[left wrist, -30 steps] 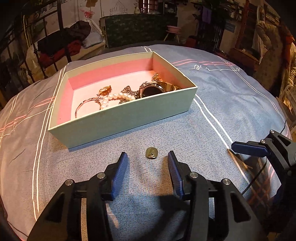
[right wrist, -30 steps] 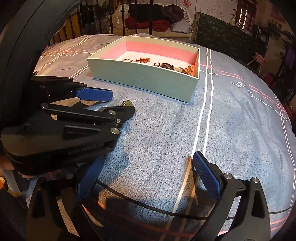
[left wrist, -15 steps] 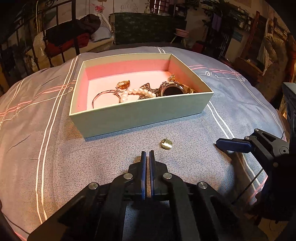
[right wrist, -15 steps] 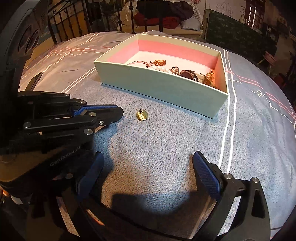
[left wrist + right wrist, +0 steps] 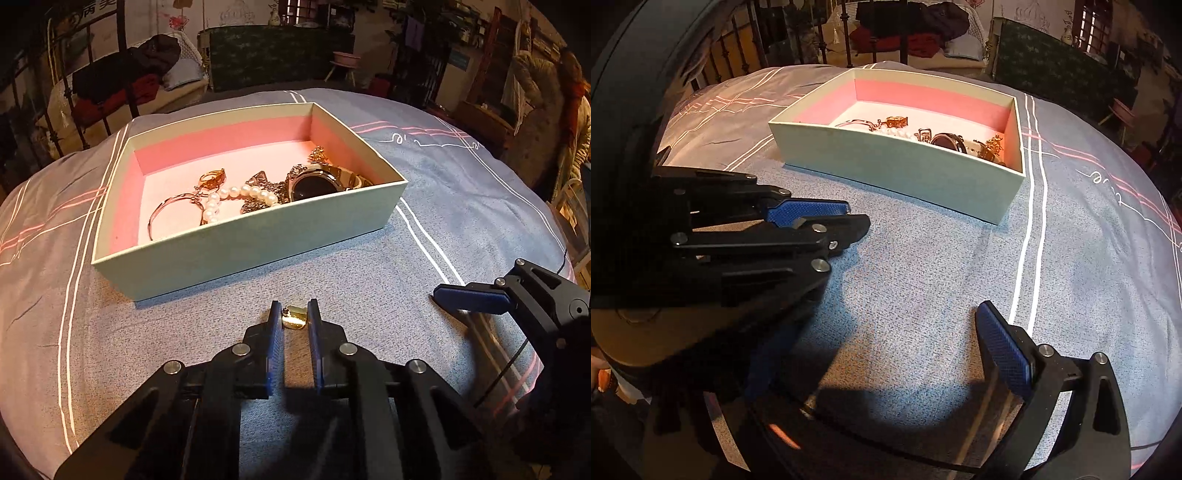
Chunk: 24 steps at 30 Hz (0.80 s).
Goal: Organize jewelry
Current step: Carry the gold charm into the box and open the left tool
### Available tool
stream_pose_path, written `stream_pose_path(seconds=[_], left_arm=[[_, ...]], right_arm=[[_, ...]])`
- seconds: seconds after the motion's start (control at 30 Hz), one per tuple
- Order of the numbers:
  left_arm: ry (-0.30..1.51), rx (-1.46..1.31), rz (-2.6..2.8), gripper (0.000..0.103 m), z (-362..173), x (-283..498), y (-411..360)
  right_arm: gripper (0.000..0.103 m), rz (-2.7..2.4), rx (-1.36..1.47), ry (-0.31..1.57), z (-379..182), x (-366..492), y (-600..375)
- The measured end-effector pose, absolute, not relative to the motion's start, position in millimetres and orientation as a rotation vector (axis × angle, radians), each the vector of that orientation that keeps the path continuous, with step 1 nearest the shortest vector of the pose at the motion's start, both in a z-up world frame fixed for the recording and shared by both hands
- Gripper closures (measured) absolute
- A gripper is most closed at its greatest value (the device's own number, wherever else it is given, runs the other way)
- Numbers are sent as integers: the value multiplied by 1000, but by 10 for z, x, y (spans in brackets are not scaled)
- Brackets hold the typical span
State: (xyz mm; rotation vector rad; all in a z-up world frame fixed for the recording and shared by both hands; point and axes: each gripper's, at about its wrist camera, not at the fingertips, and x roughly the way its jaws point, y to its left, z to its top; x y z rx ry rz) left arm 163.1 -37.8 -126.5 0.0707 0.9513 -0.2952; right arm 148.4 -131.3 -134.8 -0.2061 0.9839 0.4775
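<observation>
My left gripper (image 5: 294, 320) shut empty, has just reopened slightly and now brackets the small gold stud earring (image 5: 294, 319) on the bedspread, just in front of the pale green open box (image 5: 258, 240). Pads flank it; contact unclear. My right gripper (image 5: 871, 354) is wide apart, farther off.

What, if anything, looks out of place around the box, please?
One small gold earring lies on the bedspread in front of the box, while the other jewelry is inside. The left gripper has just reopened slightly and brackets it.
</observation>
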Motion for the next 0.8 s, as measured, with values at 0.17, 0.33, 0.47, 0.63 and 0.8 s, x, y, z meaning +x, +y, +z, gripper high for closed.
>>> stream_pose_path(seconds=[0.17,0.33,0.47,0.63,0.8], left_arm=[[952,39,-262,89,-1228,1537,-189],[945,18,-250,89,-1152,1485,-124],[908,-4,-259,89,-982,1465,-131],[839,-16,-258,89,-648,1654,-139],[798,-5,-230,89,-349,2079,-148]], right_arm=[[8,516,-180,988,-1338,1615,-1213],[82,552,-192,980,-1304,1592,-1144],[102,549,-176,927,-1188,1532,-1198],[102,510,-155,832,-859,1647,-1303],[102,463,-176,741,-454,2037,-1303]])
